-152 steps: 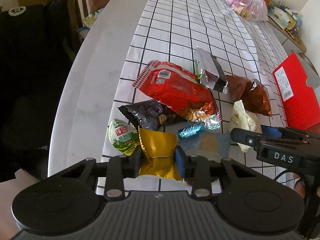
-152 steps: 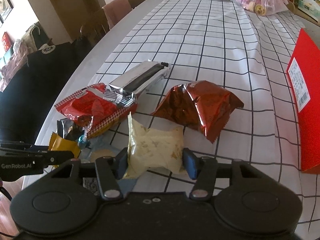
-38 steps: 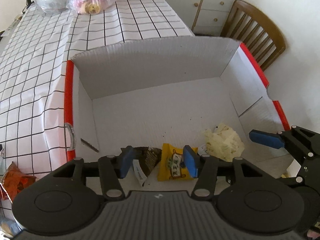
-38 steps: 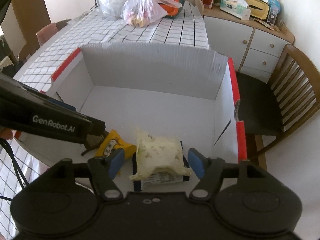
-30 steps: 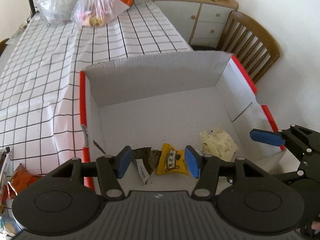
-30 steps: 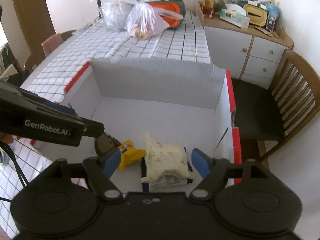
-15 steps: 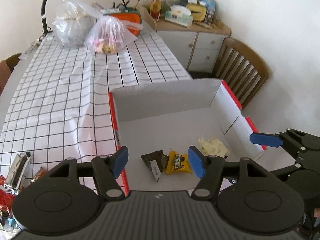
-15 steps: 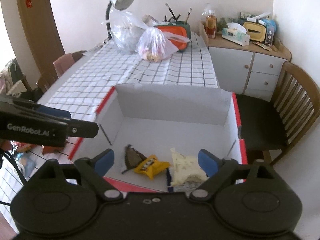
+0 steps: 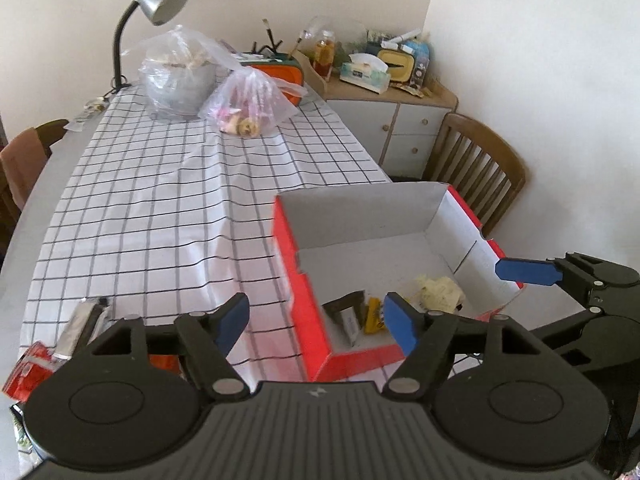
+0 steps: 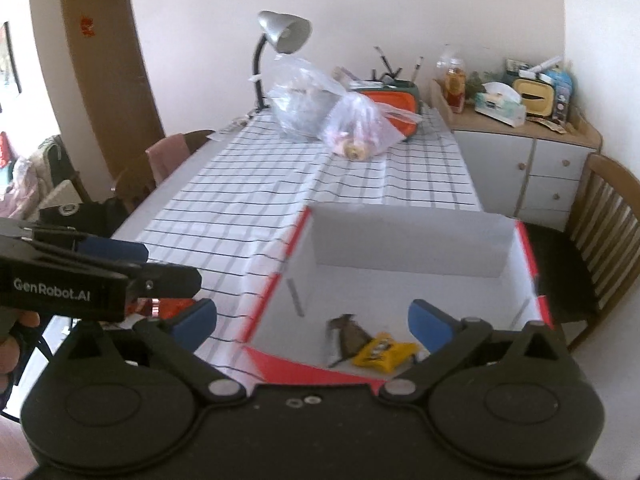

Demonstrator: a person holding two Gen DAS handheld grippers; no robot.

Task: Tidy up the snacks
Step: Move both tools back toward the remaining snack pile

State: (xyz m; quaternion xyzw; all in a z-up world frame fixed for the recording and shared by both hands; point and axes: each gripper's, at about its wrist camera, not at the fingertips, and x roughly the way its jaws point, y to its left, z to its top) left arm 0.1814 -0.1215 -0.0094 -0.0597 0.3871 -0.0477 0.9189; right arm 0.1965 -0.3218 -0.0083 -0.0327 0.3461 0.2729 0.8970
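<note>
Soft, even daylight fills both views, with slight motion blur and strong fisheye bending at the edges.

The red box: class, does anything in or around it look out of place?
Nothing is damaged. In the red box the dark packet, yellow packet and pale packet lie jumbled at the near end, and several snacks remain outside on the tablecloth.
</note>
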